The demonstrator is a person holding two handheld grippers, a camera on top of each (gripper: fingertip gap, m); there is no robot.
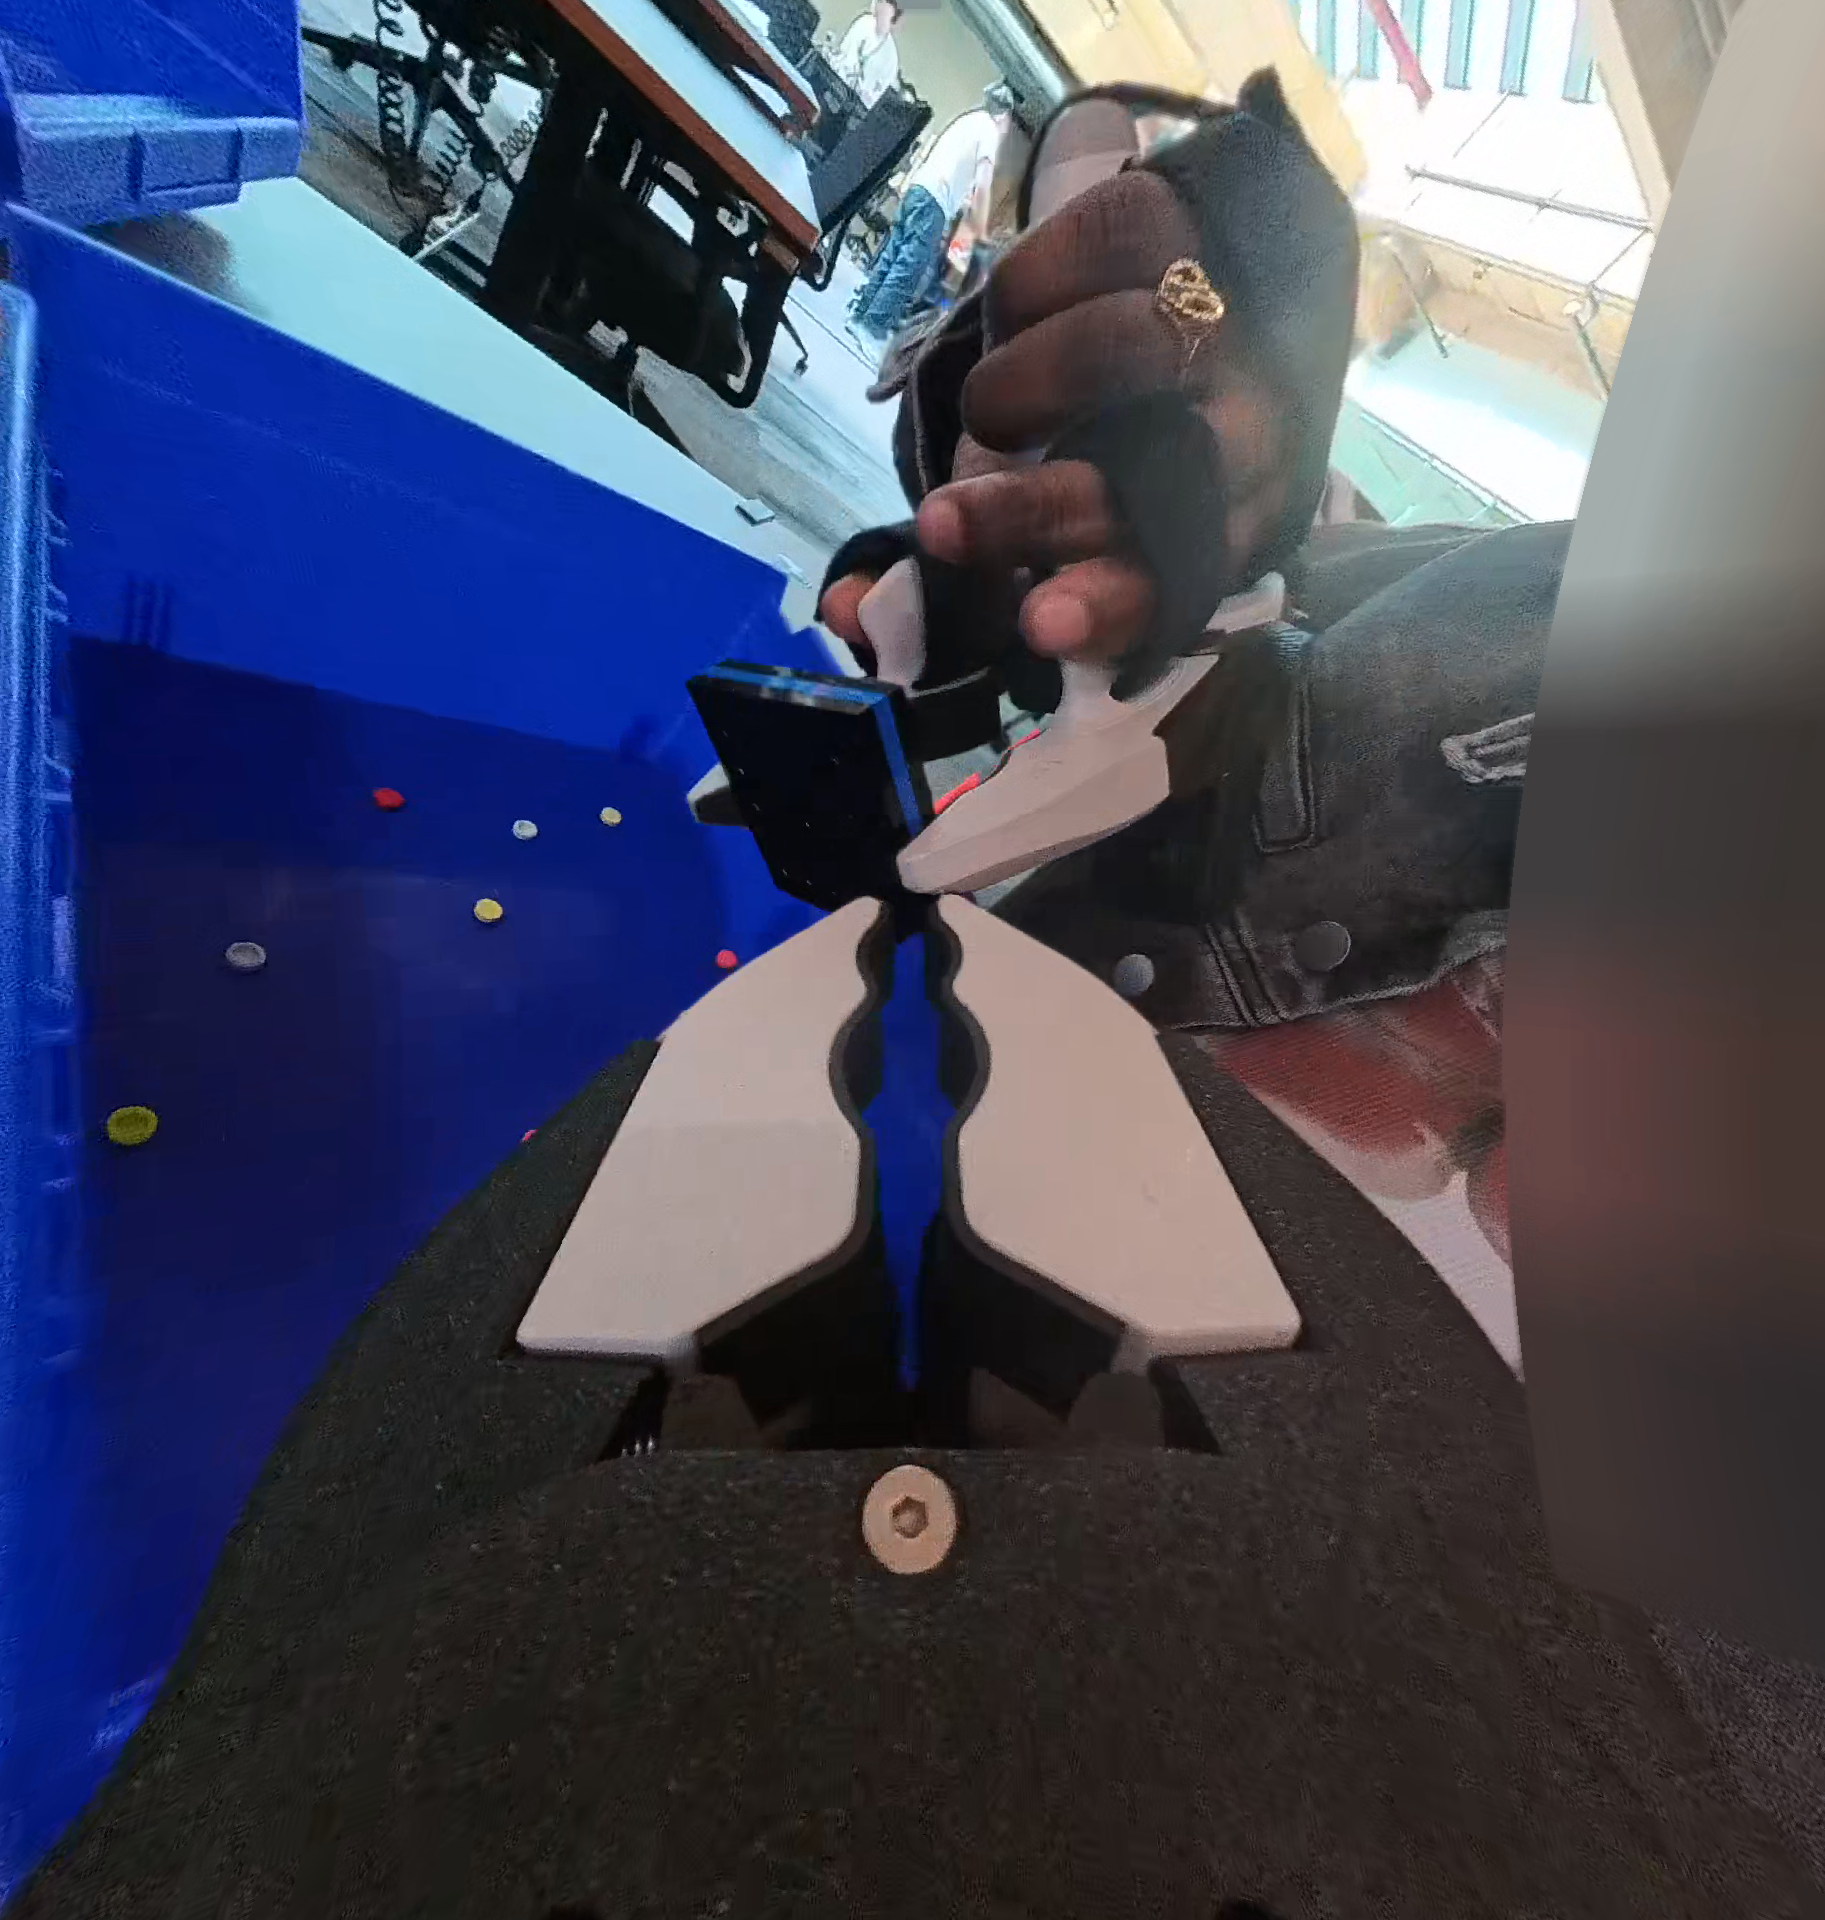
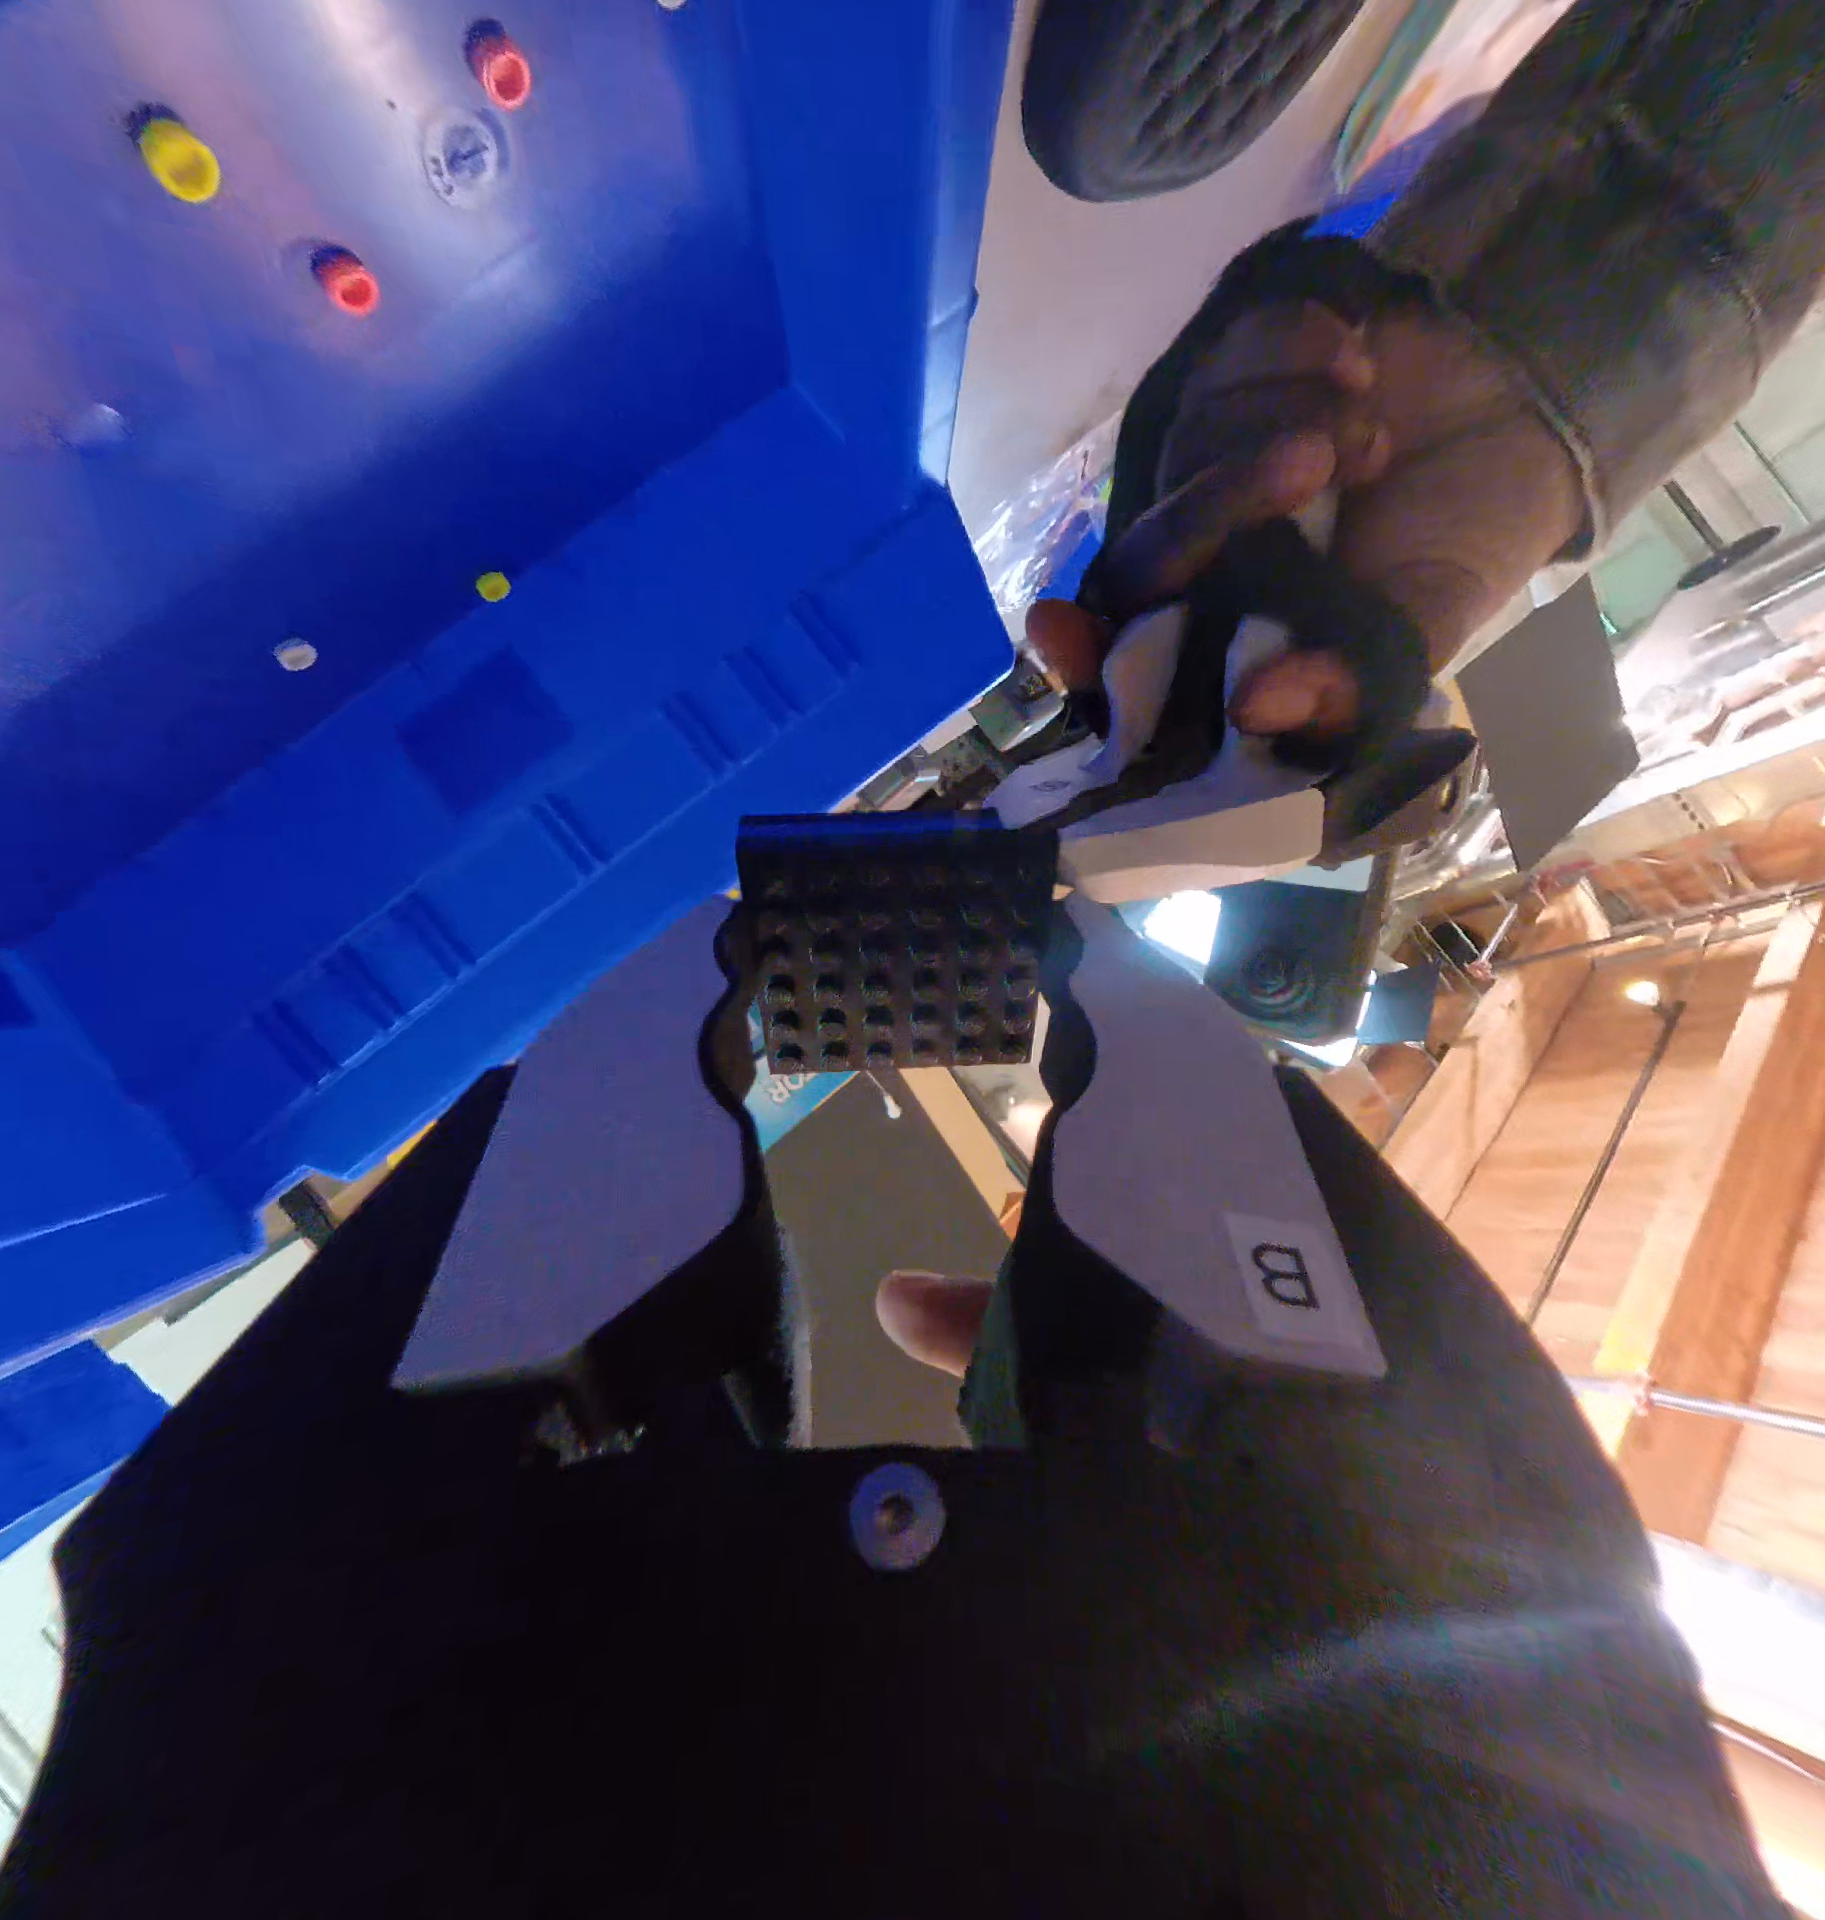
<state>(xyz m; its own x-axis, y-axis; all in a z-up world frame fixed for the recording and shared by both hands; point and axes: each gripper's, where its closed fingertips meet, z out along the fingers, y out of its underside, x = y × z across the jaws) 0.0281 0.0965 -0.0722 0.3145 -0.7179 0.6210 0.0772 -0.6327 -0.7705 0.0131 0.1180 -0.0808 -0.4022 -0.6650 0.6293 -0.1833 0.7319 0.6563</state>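
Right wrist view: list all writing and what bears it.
White sticker on the right gripper: one printed character, not copied here.
Blue sign in the background: cut off, unreadable.
Round moulded mark on the blue bin floor: too blurred.

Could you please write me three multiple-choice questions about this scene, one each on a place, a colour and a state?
1. Where do the small round pieces lie?
A. on a shelf
B. inside the blue bin
C. on a chair

2. What colour is the studded plate?
A. black
B. white
C. green

3. How is the right gripper?
A. open and empty
B. shut on a yellow piece
C. shut on the studded plate

Answers:
1 B, they dot the bin's floor.
2 A, it shows black in both views.
3 C, the plate sits pinched between its fingers.
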